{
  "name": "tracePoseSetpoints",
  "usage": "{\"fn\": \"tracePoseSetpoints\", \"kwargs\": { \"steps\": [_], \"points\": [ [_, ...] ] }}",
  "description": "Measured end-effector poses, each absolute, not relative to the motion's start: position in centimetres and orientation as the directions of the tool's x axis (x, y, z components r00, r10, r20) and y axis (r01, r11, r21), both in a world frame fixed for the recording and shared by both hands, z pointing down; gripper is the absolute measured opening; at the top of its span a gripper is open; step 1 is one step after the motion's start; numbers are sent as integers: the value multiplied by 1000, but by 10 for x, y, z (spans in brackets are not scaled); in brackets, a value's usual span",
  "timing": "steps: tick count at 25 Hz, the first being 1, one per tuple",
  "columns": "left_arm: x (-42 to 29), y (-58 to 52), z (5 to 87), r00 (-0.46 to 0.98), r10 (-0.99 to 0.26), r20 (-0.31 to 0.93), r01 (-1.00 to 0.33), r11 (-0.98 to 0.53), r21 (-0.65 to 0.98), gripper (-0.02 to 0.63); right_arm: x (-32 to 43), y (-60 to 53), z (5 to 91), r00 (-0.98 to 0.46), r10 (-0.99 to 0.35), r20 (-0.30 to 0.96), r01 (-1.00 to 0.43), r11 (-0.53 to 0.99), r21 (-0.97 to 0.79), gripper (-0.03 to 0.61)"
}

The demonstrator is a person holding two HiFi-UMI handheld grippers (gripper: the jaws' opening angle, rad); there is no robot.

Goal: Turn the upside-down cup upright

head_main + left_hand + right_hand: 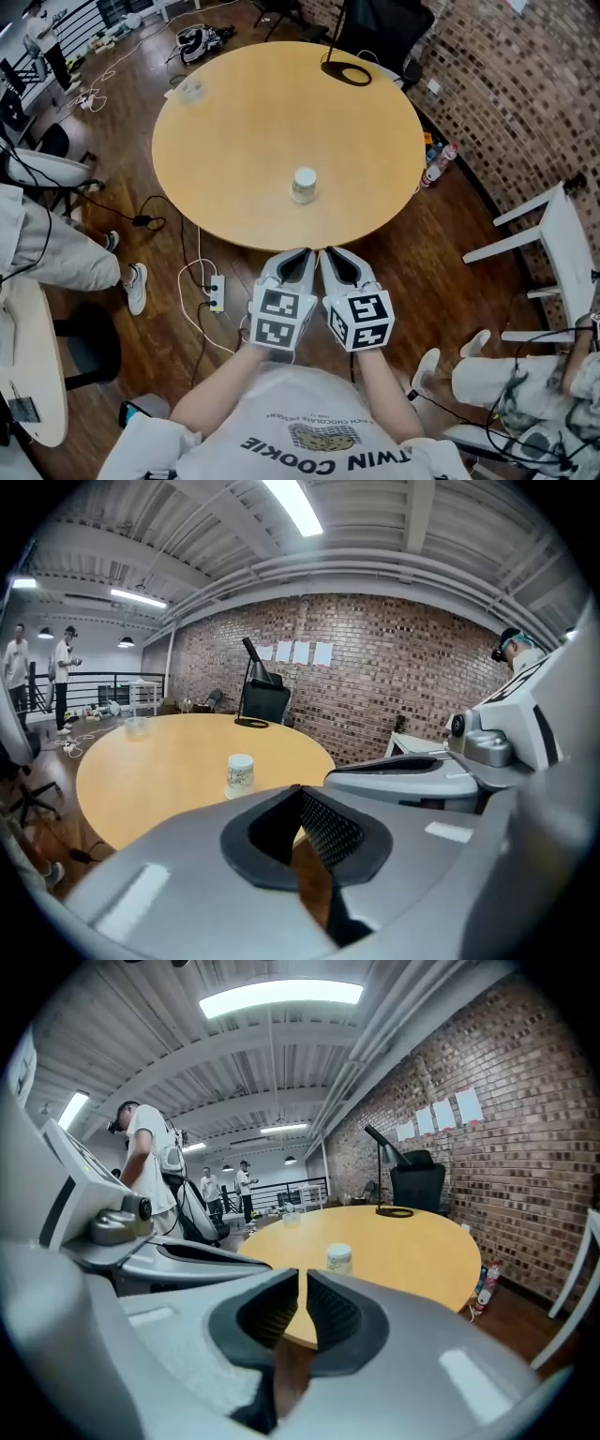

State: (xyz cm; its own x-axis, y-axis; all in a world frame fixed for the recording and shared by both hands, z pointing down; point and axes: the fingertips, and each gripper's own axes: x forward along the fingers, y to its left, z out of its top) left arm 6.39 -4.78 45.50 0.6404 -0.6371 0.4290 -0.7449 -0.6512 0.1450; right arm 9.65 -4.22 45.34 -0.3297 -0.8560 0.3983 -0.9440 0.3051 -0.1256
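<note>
A white paper cup [304, 185] with a printed pattern stands mouth-down on the round wooden table [234, 141], near its front edge. In both gripper views the cup [240, 773] [338, 1259] is ahead of the jaws, some way off. My left gripper [302, 253] and right gripper [333, 253] are side by side just short of the table's near edge, pointing at the cup. The left gripper [300, 794] has its jaws together and holds nothing. The right gripper [302, 1279] shows only a hairline slit between its pads, also with nothing in it.
A clear plastic cup [191, 90] stands at the table's far left, and a black ring-shaped base [347, 72] at the far right edge. A black chair [375, 28] is behind it. White chairs [553, 244], bottles [439, 164], a power strip [217, 292] and seated people surround the table.
</note>
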Motion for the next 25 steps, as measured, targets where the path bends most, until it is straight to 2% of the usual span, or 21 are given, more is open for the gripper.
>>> {"fn": "tracePoseSetpoints", "kwargs": {
  "steps": [5, 14, 19, 25],
  "points": [
    [45, -93, 459, 646, -628, 435, -741, -652, 159, 6, 83, -93, 462, -307, -856, 416, -952, 286, -112, 48],
    [23, -146, 467, 635, -628, 450, -751, -638, 170, 6, 74, -167, 492, -287, -838, 464, -958, 263, -117, 200],
    [29, -176, 469, 618, -638, 459, -764, -626, 159, 6, 88, -200, 512, -273, -830, 486, -961, 251, -113, 215],
    [28, -209, 469, 566, -678, 469, -806, -574, 142, 6, 94, -231, 546, -299, -790, 536, -952, 287, -109, 318]
  ]
}}
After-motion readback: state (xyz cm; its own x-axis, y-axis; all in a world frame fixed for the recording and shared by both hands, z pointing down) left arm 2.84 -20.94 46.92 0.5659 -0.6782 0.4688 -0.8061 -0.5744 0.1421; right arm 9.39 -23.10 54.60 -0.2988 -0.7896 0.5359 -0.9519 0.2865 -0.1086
